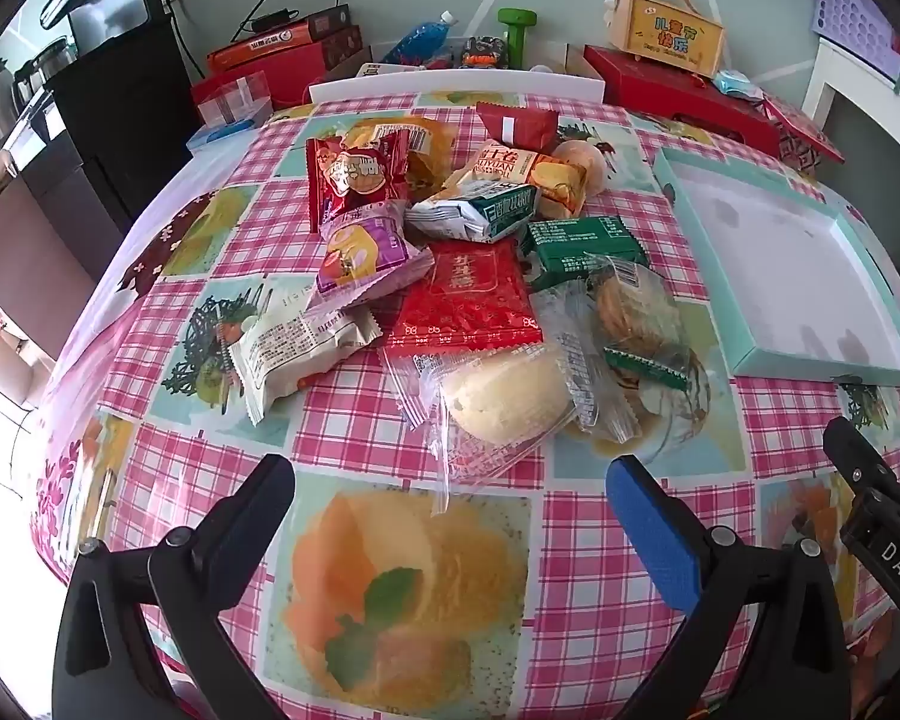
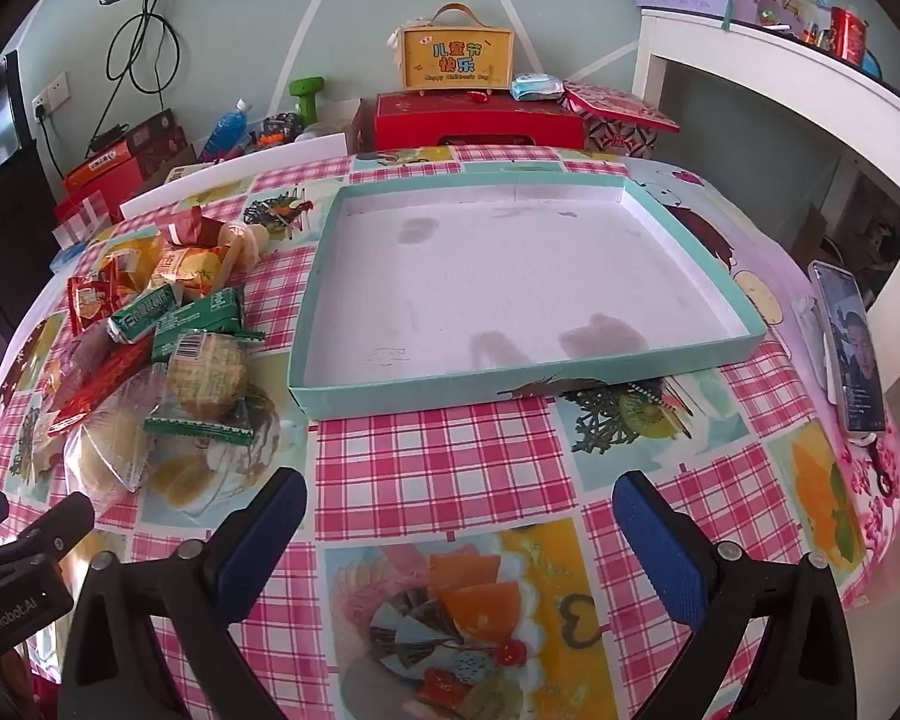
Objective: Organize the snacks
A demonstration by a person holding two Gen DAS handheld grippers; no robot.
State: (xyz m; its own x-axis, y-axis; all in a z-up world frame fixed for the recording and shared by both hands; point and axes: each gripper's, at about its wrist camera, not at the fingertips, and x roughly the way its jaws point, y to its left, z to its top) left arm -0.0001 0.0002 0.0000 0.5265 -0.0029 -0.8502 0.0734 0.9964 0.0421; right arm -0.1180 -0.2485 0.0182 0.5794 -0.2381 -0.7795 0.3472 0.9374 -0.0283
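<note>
Right, both jaws wide open, nothing held: left gripper (image 1: 450, 480), right gripper (image 2: 459, 498). Nearest of snack pile (image 1: 450, 276) is clear-wrapped bun (image 1: 504, 396), just ahead of left. Grab by wrapper edge, don't squash; carry to empty tray (image 2: 330, 324) beside pile.

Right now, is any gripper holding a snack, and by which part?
Nothing is held. The left gripper and the right gripper are both open above the tablecloth, with only air between the fingers. The snack pile lies untouched beside the teal tray.
</note>
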